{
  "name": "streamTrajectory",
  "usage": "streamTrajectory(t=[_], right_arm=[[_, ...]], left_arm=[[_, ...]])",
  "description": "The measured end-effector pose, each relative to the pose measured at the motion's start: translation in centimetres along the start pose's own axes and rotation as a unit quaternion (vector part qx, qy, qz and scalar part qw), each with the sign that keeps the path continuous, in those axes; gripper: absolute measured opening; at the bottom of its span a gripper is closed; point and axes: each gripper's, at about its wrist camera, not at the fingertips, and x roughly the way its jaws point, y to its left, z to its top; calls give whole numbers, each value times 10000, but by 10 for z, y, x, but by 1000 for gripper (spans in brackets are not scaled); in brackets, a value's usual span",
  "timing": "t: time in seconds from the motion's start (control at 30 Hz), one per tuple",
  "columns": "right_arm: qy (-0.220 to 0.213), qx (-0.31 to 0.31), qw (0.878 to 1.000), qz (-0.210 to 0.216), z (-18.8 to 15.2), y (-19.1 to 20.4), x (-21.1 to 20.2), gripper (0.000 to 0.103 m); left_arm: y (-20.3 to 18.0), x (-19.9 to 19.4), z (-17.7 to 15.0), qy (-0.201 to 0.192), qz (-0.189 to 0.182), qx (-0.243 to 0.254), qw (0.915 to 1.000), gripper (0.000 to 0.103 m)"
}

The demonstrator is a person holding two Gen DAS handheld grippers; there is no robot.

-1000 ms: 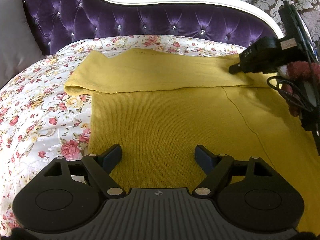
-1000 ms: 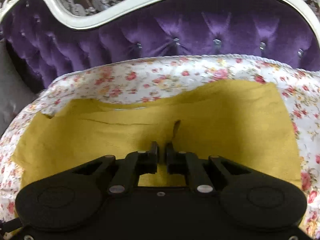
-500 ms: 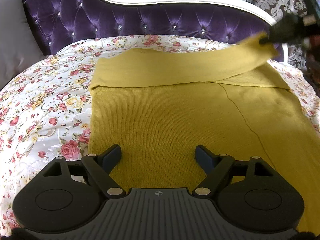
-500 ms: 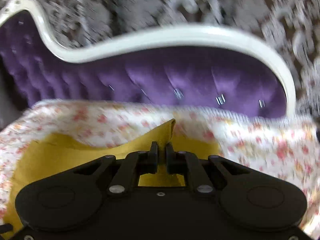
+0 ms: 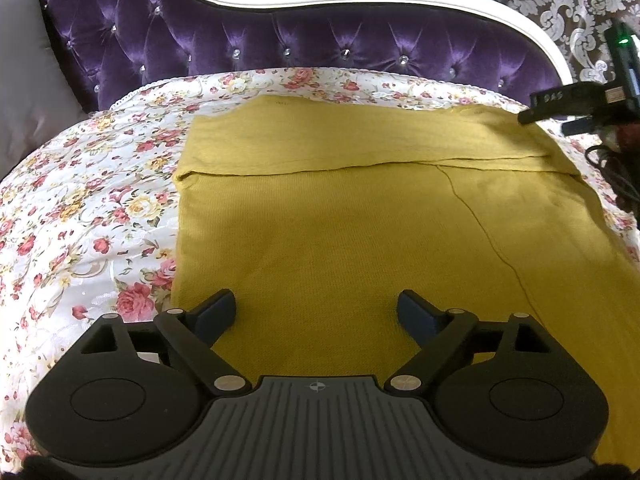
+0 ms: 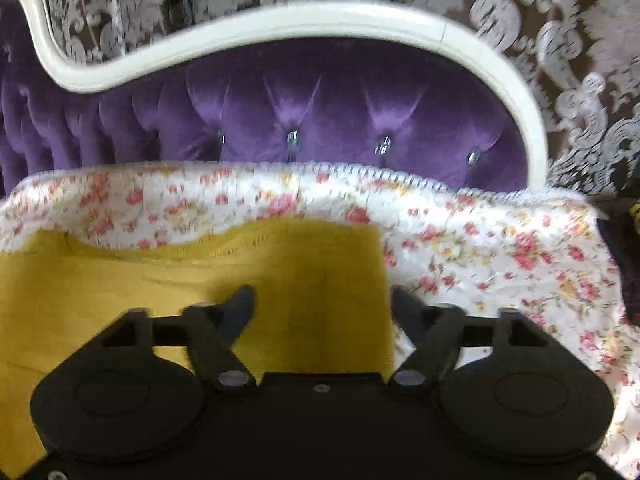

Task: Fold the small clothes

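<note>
A mustard-yellow knit garment point(image 5: 340, 220) lies flat on the floral bedspread point(image 5: 80, 208), with its far part folded over as a band point(image 5: 360, 140) across the back. My left gripper point(image 5: 316, 310) is open and empty, low over the garment's near edge. My right gripper point(image 6: 324, 308) is open and empty above the garment's far right corner point(image 6: 320, 252). In the left wrist view the right gripper point(image 5: 576, 104) shows at the far right, just past that corner.
A purple tufted headboard point(image 5: 300, 44) with a white frame point(image 6: 280, 20) rises behind the bed. A grey pillow point(image 5: 28, 80) leans at the far left. The bedspread's right edge point(image 6: 580, 216) drops off; black cables point(image 5: 612, 168) hang by the right gripper.
My right gripper, shut on the garment's sleeve, carried it up and rightwards, laid it across the back and opened. The fold's left end shifted right. My left gripper stayed still.
</note>
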Motion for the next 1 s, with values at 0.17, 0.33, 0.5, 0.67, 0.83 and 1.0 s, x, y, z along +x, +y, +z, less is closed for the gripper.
streamTrajectory(t=[0.17,0.33,0.5,0.67,0.83,1.0], right_arm=[[-236,-249,9989,324,-5,19,-12,101],[-55,-543,9970,548,-24,45,2,101],[91,-552,9969,554,-43,54,14,102],[95,-511,9972,531,-47,54,15,103],[19,-671,9969,399,-52,60,15,103],[-32,-602,9971,459,-53,57,15,103]], left_arm=[[-1,1,0,-1,27,17,10000,93],[0,3,0,21,57,-8,10000,98],[0,3,-1,-1,63,-17,10000,99],[1,2,-2,-16,52,-17,10000,99],[-1,3,-3,-18,83,26,10000,100],[-1,4,-3,2,74,54,10000,102]])
